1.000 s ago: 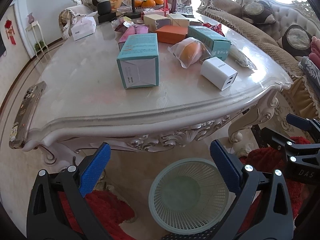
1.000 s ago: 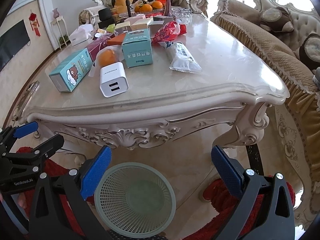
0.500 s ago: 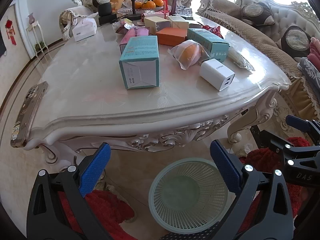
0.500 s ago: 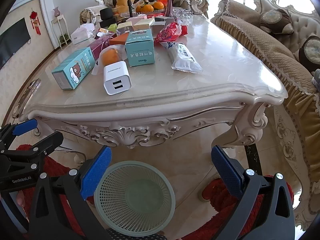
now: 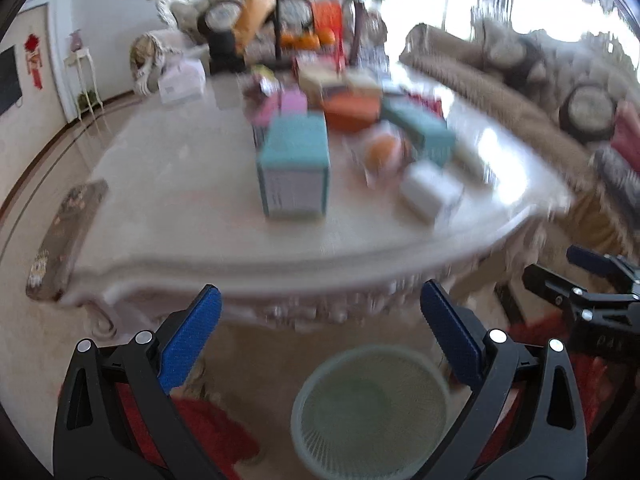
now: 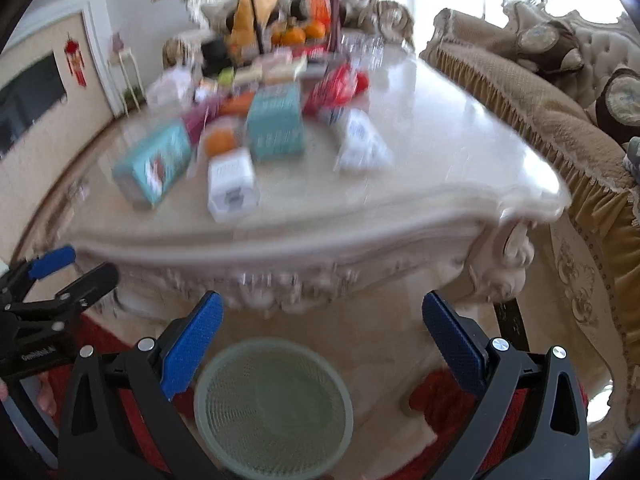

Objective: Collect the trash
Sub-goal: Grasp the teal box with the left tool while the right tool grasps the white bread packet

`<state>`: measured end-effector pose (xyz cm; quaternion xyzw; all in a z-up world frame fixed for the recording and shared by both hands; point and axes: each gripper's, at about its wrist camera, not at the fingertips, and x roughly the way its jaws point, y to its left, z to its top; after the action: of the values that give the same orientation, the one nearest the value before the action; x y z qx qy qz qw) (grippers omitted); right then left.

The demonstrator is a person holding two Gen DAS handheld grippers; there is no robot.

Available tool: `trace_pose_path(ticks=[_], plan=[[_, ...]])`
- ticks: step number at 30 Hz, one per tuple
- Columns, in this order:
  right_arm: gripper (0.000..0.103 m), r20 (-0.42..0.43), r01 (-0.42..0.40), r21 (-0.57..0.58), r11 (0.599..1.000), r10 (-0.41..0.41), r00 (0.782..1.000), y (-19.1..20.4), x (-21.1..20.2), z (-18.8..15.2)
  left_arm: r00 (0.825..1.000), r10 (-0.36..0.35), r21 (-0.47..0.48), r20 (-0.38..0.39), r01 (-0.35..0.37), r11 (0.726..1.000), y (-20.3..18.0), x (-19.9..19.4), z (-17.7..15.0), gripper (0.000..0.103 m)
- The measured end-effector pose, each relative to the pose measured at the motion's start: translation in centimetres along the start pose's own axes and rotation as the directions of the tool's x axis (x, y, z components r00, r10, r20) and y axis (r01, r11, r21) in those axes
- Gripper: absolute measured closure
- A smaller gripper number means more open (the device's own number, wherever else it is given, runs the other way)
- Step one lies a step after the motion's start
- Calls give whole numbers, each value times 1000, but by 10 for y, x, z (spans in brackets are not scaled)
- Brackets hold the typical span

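Both the left gripper (image 5: pixel 320 340) and right gripper (image 6: pixel 322 344) gape wide, empty, above the mesh wastebasket (image 5: pixel 370 408) beside the marble table (image 5: pixel 180 184). Only the left view shows a phone (image 5: pixel 64 236) at the table's edge; the white charger box (image 6: pixel 231 186) lies near the front rim.

The black left gripper with blue pads (image 5: pixel 320 336) hangs with fingers spread wide, gripping nothing. The matching black, blue-padded right gripper (image 6: pixel 322 338) looks equally spread, despite blur.
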<state>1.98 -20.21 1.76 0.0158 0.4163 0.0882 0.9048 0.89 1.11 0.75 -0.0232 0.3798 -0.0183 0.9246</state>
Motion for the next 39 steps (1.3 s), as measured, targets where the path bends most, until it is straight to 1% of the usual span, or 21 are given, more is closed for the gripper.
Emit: trace_pose_path(ticks=[2,4,6,10,12,18,19,20,21,22,23,24,25,26,27,30,31,33,35,37,39], plan=[[7,66,17,-5,1000,-17,998,-10,-2,18,1000,-5,1,26,5,1000,4,6,14,6],[7,113,75,-32,997,-71,991,-18,5,40,999,20,21,40,-21,1000,4,18,33,6],[7,130,98,-58,993,-90,987,-24,19,60,998,38,37,45,-40,999,2,34,50,6],[7,105,95,-112,989,-83,991,-32,60,96,997,71,52,18,-72,996,4,70,76,6],[7,69,64,-143,988,-55,996,-35,80,106,997,72,52,-2,-71,996,7,82,84,6],[8,-5,28,-212,977,-30,1000,-34,115,117,996,76,60,-47,-73,996,18,109,91,6],[8,-18,37,-231,972,-42,999,-33,120,119,995,80,64,-56,-76,995,19,113,91,7],[9,-27,35,-243,970,-42,999,-31,123,119,995,79,68,-61,-75,995,20,115,90,17],[13,-30,17,-241,970,-25,999,-30,124,120,995,67,70,-70,-62,996,21,117,89,25],[21,-43,-15,-233,972,5,999,-30,125,121,995,50,66,-83,-45,997,23,120,88,45],[31,-55,-44,-224,974,32,998,-31,124,120,996,49,66,-76,-44,997,24,121,88,55],[35,-66,-70,-218,973,57,996,-31,123,120,996,59,72,-72,-54,996,24,122,87,55],[44,-63,-70,-224,972,57,996,-30,121,119,996,58,77,-70,-53,996,24,123,87,55],[62,-63,-76,-227,971,63,996,-29,120,120,996,57,77,-69,-51,996,24,123,88,56],[73,-65,-87,-224,971,74,995,-29,119,121,996,55,71,-66,-51,996,25,124,89,56],[77,-79,-93,-193,977,79,994,-32,114,125,998,32,23,-59,-30,999,33,119,92,56],[77,-65,-86,-190,978,75,995,-32,107,124,999,22,9,-49,-21,1000,36,112,92,56],[77,-37,-81,-183,980,75,996,-31,97,126,1000,3,4,-5,-3,1000,40,87,93,56],[77,12,-90,-166,982,93,996,-34,67,120,999,-26,25,31,26,999,39,59,88,56],[77,44,-146,-137,980,154,987,-38,33,107,995,-87,68,53,83,994,35,23,73,56],[77,41,-219,-101,971,224,974,-40,3,81,986,-164,113,20,160,981,25,-6,45,56]])
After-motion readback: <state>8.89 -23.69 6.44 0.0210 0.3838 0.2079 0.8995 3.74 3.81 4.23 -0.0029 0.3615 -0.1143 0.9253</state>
